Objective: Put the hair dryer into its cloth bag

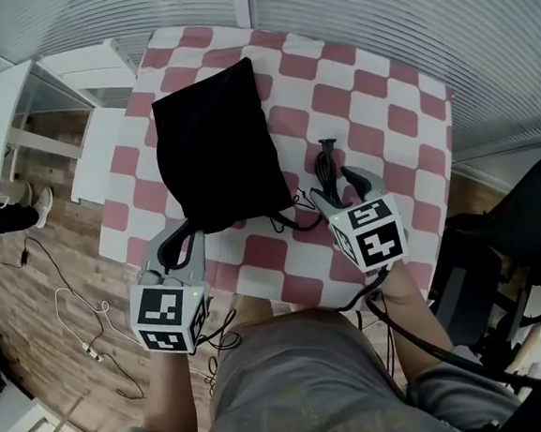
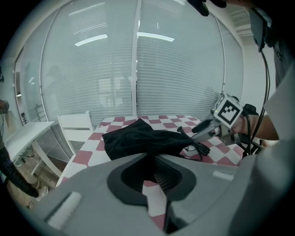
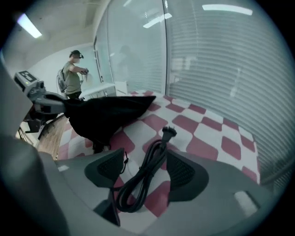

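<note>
Hair dryer body: not showing. Its black bundled power cord (image 3: 146, 168) is lying on the red-and-white checked tablecloth (image 1: 383, 106), just right of the black cloth bag (image 1: 218, 149), with the plug pointing far. Right gripper (image 3: 145, 161) is standing wide, the cord loose between its jaws. Left gripper (image 1: 186, 235) is pinching the bag's near-left edge.

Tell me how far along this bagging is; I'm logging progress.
Done, apparently: no dryer body shows, and the cloth bag bulges. In hand: the left gripper pinches the bag's near edge; the right gripper stands open around the power cord. Remaining: cord and plug lie outside on the table.
</note>
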A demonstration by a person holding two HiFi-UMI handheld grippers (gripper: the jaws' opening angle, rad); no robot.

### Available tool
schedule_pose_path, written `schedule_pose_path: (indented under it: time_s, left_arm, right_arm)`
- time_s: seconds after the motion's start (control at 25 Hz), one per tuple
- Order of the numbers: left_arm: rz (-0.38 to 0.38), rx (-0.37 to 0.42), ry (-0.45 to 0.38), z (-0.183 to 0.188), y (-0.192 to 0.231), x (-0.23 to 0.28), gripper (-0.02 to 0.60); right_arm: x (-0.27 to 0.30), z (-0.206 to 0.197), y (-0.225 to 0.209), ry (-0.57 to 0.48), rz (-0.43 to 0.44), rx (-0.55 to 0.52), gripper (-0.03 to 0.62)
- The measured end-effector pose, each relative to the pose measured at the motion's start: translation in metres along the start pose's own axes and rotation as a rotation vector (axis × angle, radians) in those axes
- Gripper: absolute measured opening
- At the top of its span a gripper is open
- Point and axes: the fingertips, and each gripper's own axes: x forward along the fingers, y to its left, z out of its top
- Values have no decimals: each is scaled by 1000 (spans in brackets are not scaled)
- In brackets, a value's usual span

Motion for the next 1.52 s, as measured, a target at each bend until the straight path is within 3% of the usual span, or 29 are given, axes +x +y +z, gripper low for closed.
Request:
schedule_pose_path:
  time_s: [0.04,0.12,0.24,0.32,0.48,0.64,0.8,0.92,1.08,1.16,1.32,1.52]
  left_arm:
    - [-6,-2,-1,1,0,1,29]
    - [-18,-3,-3,2,-1,3,29]
    - [-28,4,-12,4,0,6,29]
    - [-31,2,-17,5,0,7,29]
    - [-36,10,-15,5,-2,10,29]
    - [-20,38,-3,7,-2,10,29]
    - [12,59,22,12,3,8,29]
    - [13,25,34,18,6,7,29]
    - [15,-11,43,23,10,6,29]
    - [17,-10,49,24,9,6,28]
    - [8,-23,47,26,7,6,28]
    - [-8,-24,33,28,6,3,28]
  right_arm:
    - [10,-10,-3,53,0,33,343]
    - [26,-25,-7,130,-8,90,370]
    - [37,-31,-14,142,-60,108,316]
    - [37,-28,-15,107,-67,117,222]
    - [31,-17,-10,-11,-41,140,173]
    - [3,17,7,-257,-15,50,163]
    - [-28,42,36,-480,65,-167,163]
    - [-54,54,70,-585,94,-514,163]
    - [-64,46,118,-573,99,-962,163]
    - [-60,36,134,-529,129,-1103,163]
    - [-47,18,149,-426,210,-1236,163]
    - [-25,17,157,-298,272,-1243,163]
